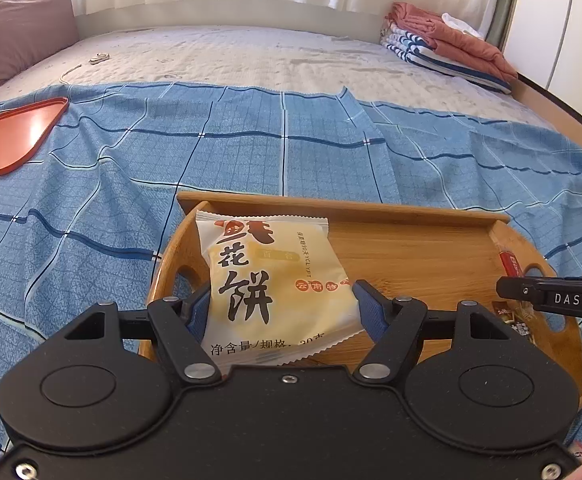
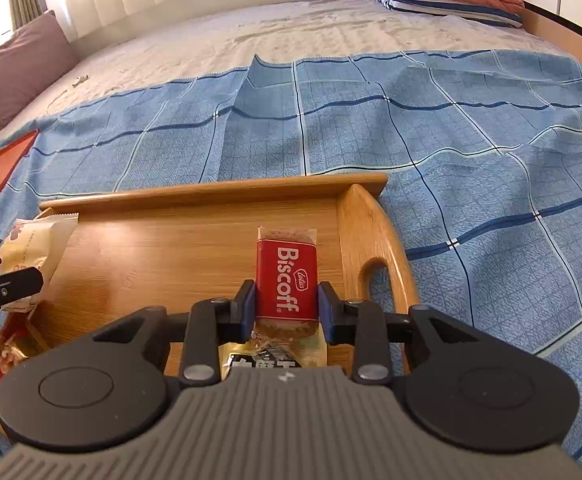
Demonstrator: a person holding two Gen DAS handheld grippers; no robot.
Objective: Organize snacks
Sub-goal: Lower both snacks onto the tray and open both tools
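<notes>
My left gripper (image 1: 281,300) is shut on a cream flower-cake packet (image 1: 267,280) with black characters, held over the left part of the wooden tray (image 1: 343,203). In the right wrist view my right gripper (image 2: 287,302) is shut on a red Biscoff biscuit packet (image 2: 287,280), above the right part of the same wooden tray (image 2: 211,196). Below it lies a yellow packet with black print (image 2: 269,360). The right gripper's finger (image 1: 547,296) shows at the right edge of the left wrist view, and the cake packet (image 2: 35,240) shows at the left of the right wrist view.
The tray sits on a blue checked cloth (image 1: 131,184) spread over a bed. An orange tray (image 1: 7,140) lies at the far left. More snack wrappers (image 2: 15,344) lie in the tray's near left corner. Folded blankets (image 1: 447,44) and a mauve pillow (image 1: 15,28) are at the far end.
</notes>
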